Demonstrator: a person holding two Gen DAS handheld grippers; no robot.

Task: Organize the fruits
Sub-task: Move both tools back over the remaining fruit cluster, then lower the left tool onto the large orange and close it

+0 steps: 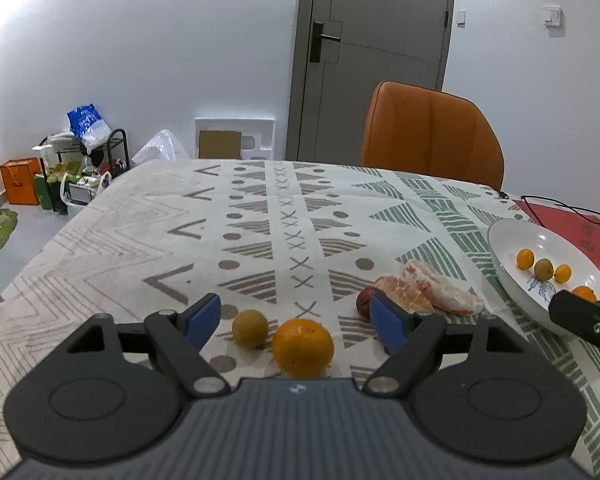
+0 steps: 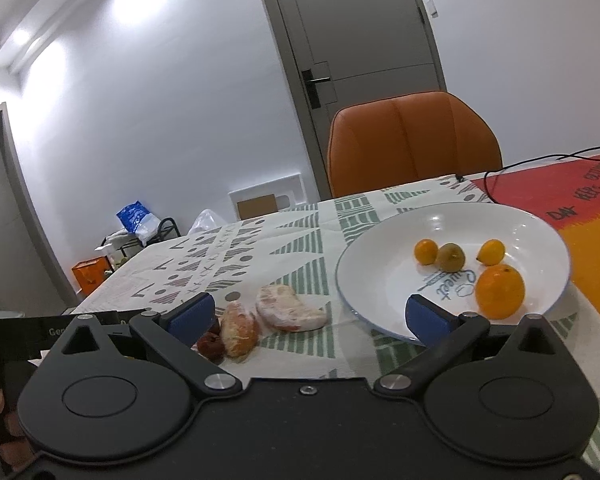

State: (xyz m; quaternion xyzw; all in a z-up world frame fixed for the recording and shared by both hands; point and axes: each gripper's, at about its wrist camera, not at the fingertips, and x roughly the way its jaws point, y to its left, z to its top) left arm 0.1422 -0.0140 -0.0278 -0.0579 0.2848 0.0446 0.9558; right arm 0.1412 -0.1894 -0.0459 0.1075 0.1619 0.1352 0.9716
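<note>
Patterned tablecloth (image 1: pixel 140 216): four fruits are gathered in the white plate (image 2: pixel 380 256). An orange (image 1: pixel 302 347), a green fruit (image 1: pixel 250 328) and peeled segments (image 1: pixel 428 292) are left outside. Both left gripper (image 1: pixel 296 320) and right gripper (image 2: pixel 308 316) are spread, empty.

Left gripper (image 1: pixel 296 318), jaws apart, over an orange (image 1: pixel 303 347) and yellow-green fruit (image 1: pixel 250 328) on patterned tablecloth (image 1: pixel 140 216); white plate (image 1: pixel 508 256) at right.

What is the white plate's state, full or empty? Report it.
Partly filled. The white plate holds a large orange, two small oranges and a greenish fruit; most of its surface is bare.
</note>
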